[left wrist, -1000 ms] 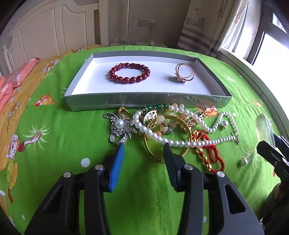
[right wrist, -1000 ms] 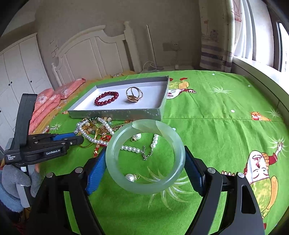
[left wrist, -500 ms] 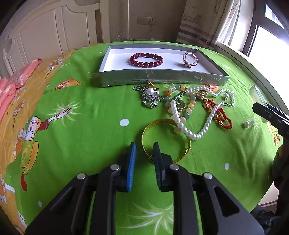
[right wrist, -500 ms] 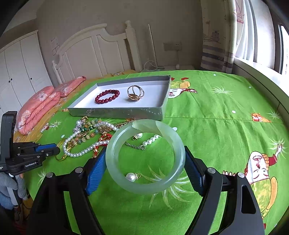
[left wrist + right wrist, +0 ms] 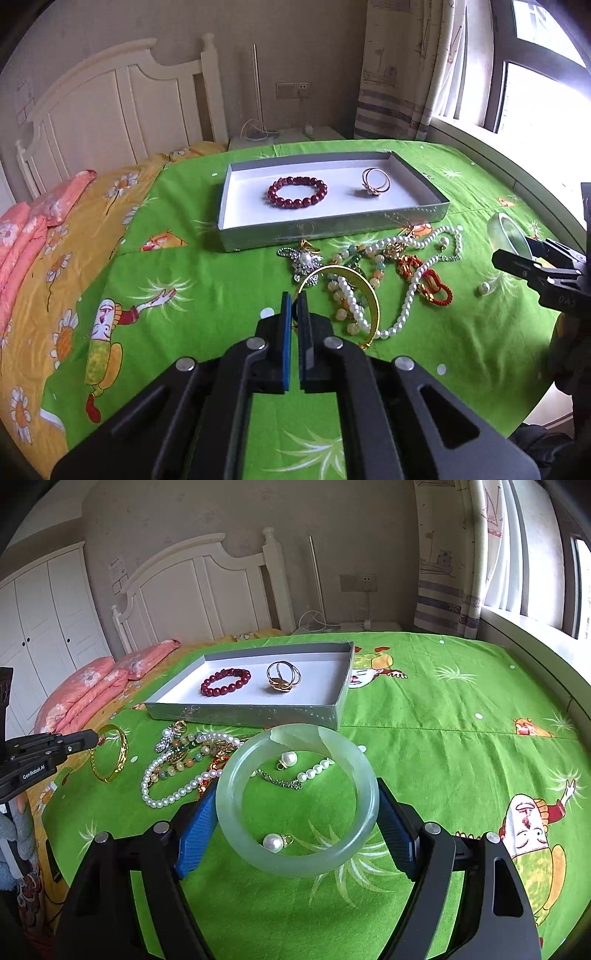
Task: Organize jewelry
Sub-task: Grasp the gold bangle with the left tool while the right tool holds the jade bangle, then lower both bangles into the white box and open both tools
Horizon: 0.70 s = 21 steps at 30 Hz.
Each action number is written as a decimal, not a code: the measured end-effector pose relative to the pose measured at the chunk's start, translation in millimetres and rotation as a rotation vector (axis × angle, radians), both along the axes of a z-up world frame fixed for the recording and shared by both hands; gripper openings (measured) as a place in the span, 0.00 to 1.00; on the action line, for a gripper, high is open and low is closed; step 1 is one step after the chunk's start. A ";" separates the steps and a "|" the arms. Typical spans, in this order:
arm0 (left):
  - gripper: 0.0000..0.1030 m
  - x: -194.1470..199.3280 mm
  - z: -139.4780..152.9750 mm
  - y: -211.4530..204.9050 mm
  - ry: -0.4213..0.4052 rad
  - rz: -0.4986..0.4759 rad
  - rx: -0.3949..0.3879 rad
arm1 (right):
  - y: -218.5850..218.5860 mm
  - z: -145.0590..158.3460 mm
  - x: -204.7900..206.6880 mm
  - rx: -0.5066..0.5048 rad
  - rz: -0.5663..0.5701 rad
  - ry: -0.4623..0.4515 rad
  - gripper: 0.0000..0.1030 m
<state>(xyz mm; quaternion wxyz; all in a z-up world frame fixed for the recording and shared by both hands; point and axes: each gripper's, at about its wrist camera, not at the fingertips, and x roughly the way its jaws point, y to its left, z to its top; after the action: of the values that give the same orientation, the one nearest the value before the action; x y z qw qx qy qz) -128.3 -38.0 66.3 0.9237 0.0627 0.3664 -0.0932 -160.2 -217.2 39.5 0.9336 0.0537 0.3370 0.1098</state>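
text: "GenRobot.AI" | on: left tongs (image 5: 96,740) body | other print: unreadable

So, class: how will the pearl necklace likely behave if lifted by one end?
The pearl necklace lies in loose curves, so it is probably floppy and would dangle. It overlaps the red cord, so it may snag and drag neighbours.

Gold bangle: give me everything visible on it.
The gold bangle is a thin, shiny yellow-metal hoop with a patterned outer face. The left gripper is shut on its rim, holding it tilted clear of the green sheet, left of the jewelry pile. A pearl strand shows through it in the left view.
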 end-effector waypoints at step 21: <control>0.02 60.7 27.6 2.5 0.002 -0.019 -0.081 | 1.6 21.2 43.8 -0.005 0.035 0.015 0.75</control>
<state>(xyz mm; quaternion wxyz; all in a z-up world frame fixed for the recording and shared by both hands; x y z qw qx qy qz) -67.6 -35.5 93.9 0.9241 0.0284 0.3627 -0.1168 -116.4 -215.6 60.7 0.9291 0.0461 0.3451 0.1246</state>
